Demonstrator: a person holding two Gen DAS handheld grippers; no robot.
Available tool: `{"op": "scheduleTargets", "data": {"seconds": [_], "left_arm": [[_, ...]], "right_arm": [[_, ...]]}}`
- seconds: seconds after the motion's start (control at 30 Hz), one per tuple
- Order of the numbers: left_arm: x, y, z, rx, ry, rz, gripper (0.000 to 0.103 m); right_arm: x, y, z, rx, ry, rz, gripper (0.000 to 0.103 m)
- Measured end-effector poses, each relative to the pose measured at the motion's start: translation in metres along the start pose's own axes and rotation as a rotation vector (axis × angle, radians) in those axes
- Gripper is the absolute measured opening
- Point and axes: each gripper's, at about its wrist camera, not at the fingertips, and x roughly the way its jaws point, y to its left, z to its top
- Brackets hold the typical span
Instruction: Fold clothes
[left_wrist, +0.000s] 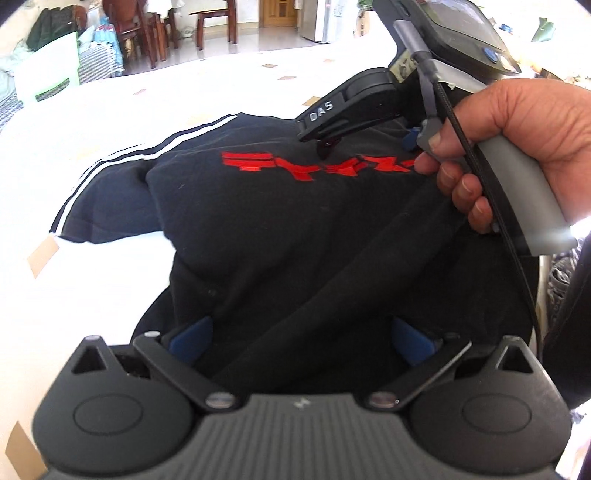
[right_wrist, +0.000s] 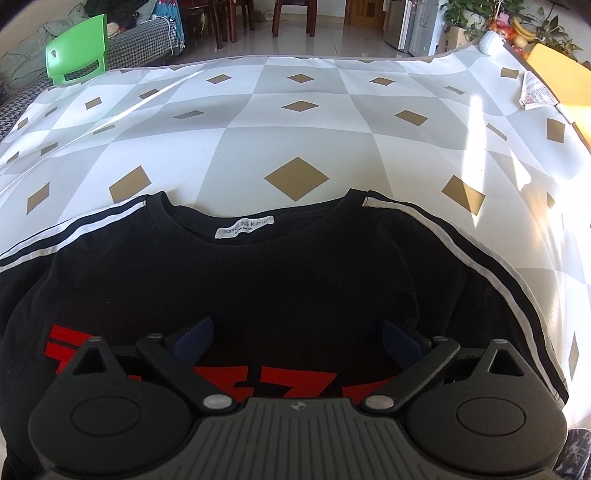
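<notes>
A black T-shirt (right_wrist: 288, 273) with red lettering and white shoulder stripes lies face up on the checked table, neck label toward the far side. It also shows in the left wrist view (left_wrist: 295, 229), bunched in folds. My left gripper (left_wrist: 301, 338) is open, its blue pads apart over the shirt's near fabric. My right gripper (right_wrist: 297, 338) is open above the chest, just behind the red print. In the left wrist view the right gripper's body (left_wrist: 351, 110) hovers over the lettering, held by a hand (left_wrist: 517, 147).
The table cloth (right_wrist: 295, 122) is white and grey with tan diamonds. A green chair (right_wrist: 77, 51) stands at the far left, an orange surface (right_wrist: 561, 81) with a paper slip at the far right. Wooden chairs and a fridge stand beyond.
</notes>
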Motion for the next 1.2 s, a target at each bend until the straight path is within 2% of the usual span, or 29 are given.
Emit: {"op": "scheduleTargets", "data": {"seconds": [0.37, 0.5, 0.63, 0.83, 1.0, 1.2], "left_arm": [[-0.007, 0.019, -0.009, -0.174, 0.075, 0.137, 0.103], [-0.011, 0.027, -0.009, -0.23, 0.075, 0.143, 0.103], [-0.017, 0.021, -0.009, -0.221, 0.052, 0.168, 0.103], [-0.034, 0.007, 0.004, -0.175, -0.056, 0.215, 0.103], [-0.029, 0.004, 0.01, -0.185, -0.034, 0.201, 0.103], [-0.02, -0.003, 0.016, -0.152, -0.037, 0.194, 0.103]], "right_arm": [[0.009, 0.009, 0.009, 0.005, -0.019, -0.006, 0.103], [0.008, 0.008, 0.01, 0.008, -0.014, -0.005, 0.103], [0.001, 0.006, 0.011, -0.006, 0.011, 0.028, 0.096], [-0.019, -0.018, 0.009, 0.093, -0.016, 0.124, 0.09], [-0.032, -0.033, 0.006, 0.135, -0.025, 0.166, 0.082], [-0.04, -0.038, 0.0, 0.097, -0.02, 0.128, 0.082]]}}
